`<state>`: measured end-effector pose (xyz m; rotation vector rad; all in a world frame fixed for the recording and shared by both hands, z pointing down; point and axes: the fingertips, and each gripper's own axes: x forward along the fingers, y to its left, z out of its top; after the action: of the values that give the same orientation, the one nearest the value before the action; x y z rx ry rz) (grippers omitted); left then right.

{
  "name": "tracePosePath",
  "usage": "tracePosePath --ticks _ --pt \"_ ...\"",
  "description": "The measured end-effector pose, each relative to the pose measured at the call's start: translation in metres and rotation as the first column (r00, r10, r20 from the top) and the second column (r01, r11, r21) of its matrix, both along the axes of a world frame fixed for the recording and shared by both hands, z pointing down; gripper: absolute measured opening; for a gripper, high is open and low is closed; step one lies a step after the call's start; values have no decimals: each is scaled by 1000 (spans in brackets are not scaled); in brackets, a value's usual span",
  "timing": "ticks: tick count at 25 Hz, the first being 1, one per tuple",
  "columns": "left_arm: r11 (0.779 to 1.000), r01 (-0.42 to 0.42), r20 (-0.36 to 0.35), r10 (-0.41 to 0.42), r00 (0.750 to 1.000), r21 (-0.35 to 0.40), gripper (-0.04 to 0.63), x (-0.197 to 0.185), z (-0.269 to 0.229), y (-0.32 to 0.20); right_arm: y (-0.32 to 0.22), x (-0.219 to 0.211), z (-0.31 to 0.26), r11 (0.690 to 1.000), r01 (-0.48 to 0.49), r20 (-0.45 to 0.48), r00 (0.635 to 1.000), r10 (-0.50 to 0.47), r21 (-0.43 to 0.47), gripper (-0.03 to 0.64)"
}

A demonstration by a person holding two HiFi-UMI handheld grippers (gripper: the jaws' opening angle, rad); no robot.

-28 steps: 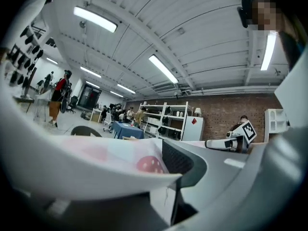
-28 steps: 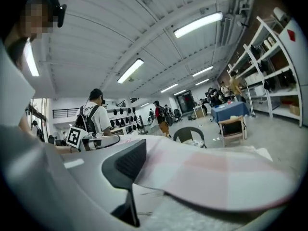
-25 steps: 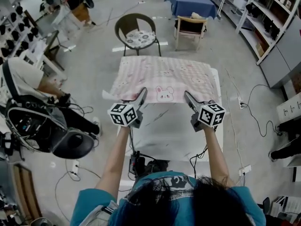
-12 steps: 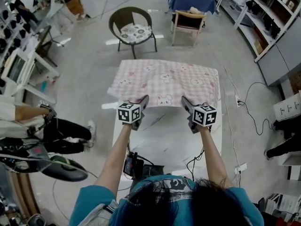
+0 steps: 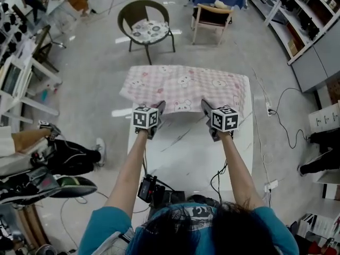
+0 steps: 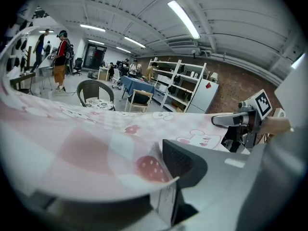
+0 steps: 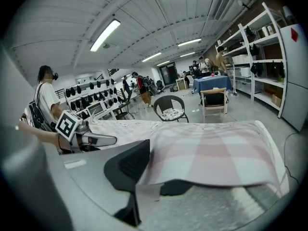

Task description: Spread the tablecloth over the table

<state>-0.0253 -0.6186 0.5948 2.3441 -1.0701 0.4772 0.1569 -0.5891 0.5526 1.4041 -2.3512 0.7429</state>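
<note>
The left tongs (image 5: 160, 107) are pinching the near edge of the pink checked cloth (image 5: 183, 84) close to its left corner, with the fabric pressed between the jaws. The right tongs (image 5: 204, 105), whose jaws have just been closing, are clamping the same edge further right. The cloth is lying over the far half of the white counter (image 5: 186, 153) and reaching out past its left side, the near half is showing bare, and both tongs are pointing away from the person, slanting down, side by side and apart.
</note>
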Motion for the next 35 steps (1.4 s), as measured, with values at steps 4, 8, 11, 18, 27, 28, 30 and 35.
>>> tracePosePath --ticks 4,8,11,18,27,28,30,35 --pt "999 29 -29 -30 999 -32 107 5 10 17 16 8 6 998 -42 45 998 44 -51 58" --pt "1000 2 31 -1 1000 -12 109 16 20 46 46 16 16 995 -60 83 994 66 -75 48" --pt "1000 12 -2 -12 1000 -10 109 17 17 68 69 20 15 994 -72 119 990 81 -83 45" --pt "998 41 -37 -43 998 -51 109 4 19 127 133 12 22 992 -77 189 977 95 -101 44" --pt "994 66 -15 -68 998 -91 107 3 34 209 215 13 42 989 -65 256 962 97 -130 38" --pt "993 65 -8 -66 998 -97 107 3 36 218 225 14 45 989 -64 263 960 99 -136 37" --pt "992 64 3 -64 998 -110 107 2 40 236 245 13 50 987 -61 276 956 101 -148 35" --pt "989 57 32 -53 998 -135 107 -3 49 281 290 7 59 985 -41 296 951 91 -170 32"
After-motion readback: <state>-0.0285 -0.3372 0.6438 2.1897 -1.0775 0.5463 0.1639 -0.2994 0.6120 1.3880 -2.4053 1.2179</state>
